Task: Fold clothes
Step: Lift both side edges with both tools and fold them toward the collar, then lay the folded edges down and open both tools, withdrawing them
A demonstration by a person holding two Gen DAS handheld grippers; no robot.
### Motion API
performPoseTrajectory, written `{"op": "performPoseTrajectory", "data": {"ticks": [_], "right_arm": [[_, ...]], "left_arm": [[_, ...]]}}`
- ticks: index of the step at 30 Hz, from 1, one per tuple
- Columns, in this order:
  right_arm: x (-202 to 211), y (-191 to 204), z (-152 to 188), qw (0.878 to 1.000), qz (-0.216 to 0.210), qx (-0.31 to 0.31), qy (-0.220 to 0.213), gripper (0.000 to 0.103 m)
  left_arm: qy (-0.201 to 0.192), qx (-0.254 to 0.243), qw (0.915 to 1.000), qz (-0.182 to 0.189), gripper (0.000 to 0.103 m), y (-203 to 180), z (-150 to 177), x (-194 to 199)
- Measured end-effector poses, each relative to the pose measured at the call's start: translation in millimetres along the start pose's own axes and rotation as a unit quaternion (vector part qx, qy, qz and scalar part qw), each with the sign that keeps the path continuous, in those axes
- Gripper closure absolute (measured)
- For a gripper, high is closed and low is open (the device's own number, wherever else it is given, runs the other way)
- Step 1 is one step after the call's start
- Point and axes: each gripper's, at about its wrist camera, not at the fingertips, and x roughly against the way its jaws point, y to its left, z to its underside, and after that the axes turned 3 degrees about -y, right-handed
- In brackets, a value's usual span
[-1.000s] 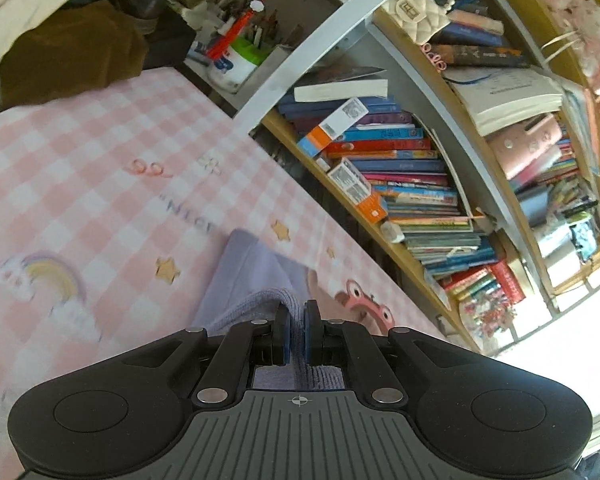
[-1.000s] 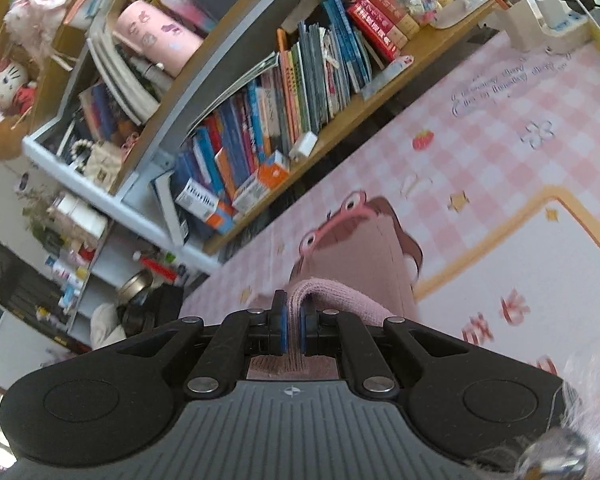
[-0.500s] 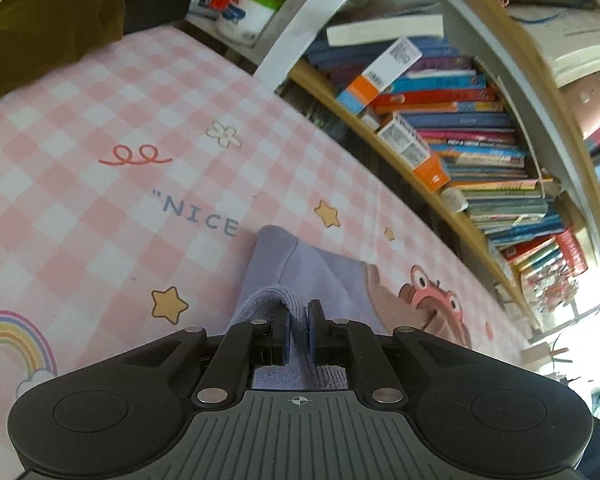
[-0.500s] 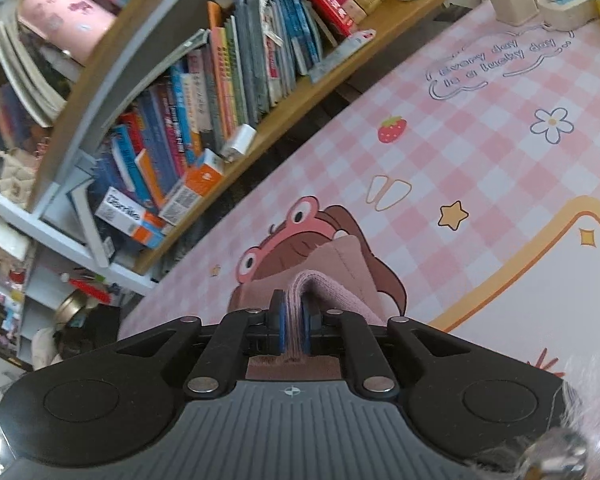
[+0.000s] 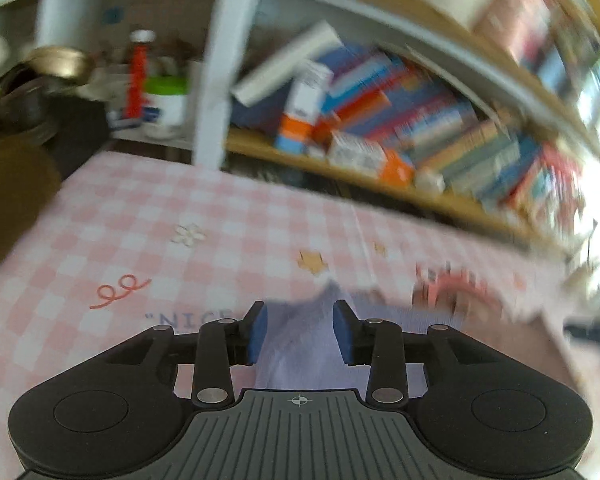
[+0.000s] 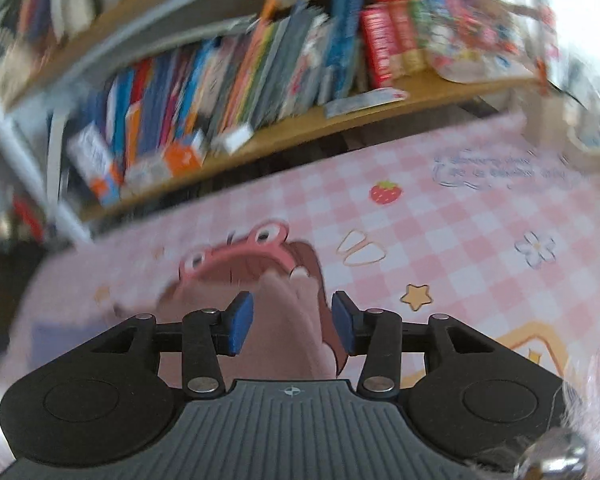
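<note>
Both grippers, left gripper (image 5: 300,330) and right gripper (image 6: 292,322), have released the garment (image 5: 300,344) (lavender and pink), jaws opening, fabric loose between them.

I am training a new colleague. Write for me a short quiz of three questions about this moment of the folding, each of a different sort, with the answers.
1. True or false: the left gripper presses its pads on the purple cloth.
2. Which picture on the pink checked tablecloth does the pink cloth between the right gripper fingers partly cover? A) strawberry B) crab C) flower
3. Fill in: behind the table stands a shelf full of ____.

Key
1. False: the jaws are opening, and the cloth lies loose between them.
2. B; the strawberry and flower lie uncovered.
3. books
</note>
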Motion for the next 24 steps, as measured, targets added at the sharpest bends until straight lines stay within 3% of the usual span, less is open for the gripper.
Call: {"op": "performPoseTrajectory", "data": {"ticks": [1, 4, 5, 6, 7, 9, 13, 16, 20, 24], "right_arm": [[-5.1, 4.1, 2.1, 1.0, 0.002, 0.02, 0.007, 0.058], [-22.2, 8.6, 2.7, 0.999, 0.017, 0.042, 0.025, 0.058], [-26.7, 8.4, 1.8, 0.998, 0.018, 0.044, 0.03, 0.065], [-29.6, 7.7, 1.0, 0.998, 0.015, 0.046, 0.035, 0.074], [-30.4, 6.5, 0.1, 0.998, 0.01, 0.046, 0.041, 0.099], [-24.3, 3.4, -4.2, 0.999, -0.004, 0.035, 0.04, 0.098], [6.0, -0.9, -22.1, 0.999, -0.029, -0.005, -0.012, 0.098], [-14.8, 1.8, -27.6, 1.0, -0.012, 0.003, -0.015, 0.098], [-59.7, -7.2, -14.6, 0.999, 0.021, -0.01, 0.034, 0.097], [-69.7, -11.4, -10.3, 0.998, 0.033, -0.016, 0.045, 0.091]], "left_arm": [[0.004, -0.028, 0.9996, -0.005, 0.06, -6.0, 2.6, -5.2], [0.011, -0.095, 0.9953, -0.017, 0.06, -22.4, 9.7, -20.6], [0.012, -0.105, 0.9943, -0.013, 0.061, -25.7, 10.6, -23.9], [0.01, -0.106, 0.9943, -0.005, 0.08, -26.3, 10.9, -24.7], [0.009, -0.106, 0.9944, -0.001, 0.098, -25.7, 11.1, -24.4], [-0.012, -0.072, 0.9973, 0.008, 0.098, -17.1, 4.3, -13.1], [-0.047, -0.012, 0.9988, 0.011, 0.098, 0.3, -13.5, 0.1], [-0.014, -0.015, 0.9997, -0.011, 0.098, 1.8, -13.2, -34.4], [0.043, -0.054, 0.9966, -0.044, 0.097, -4.7, 2.6, -74.7], [0.039, -0.05, 0.9964, -0.056, 0.09, -4.5, 5.9, -76.0]]}}
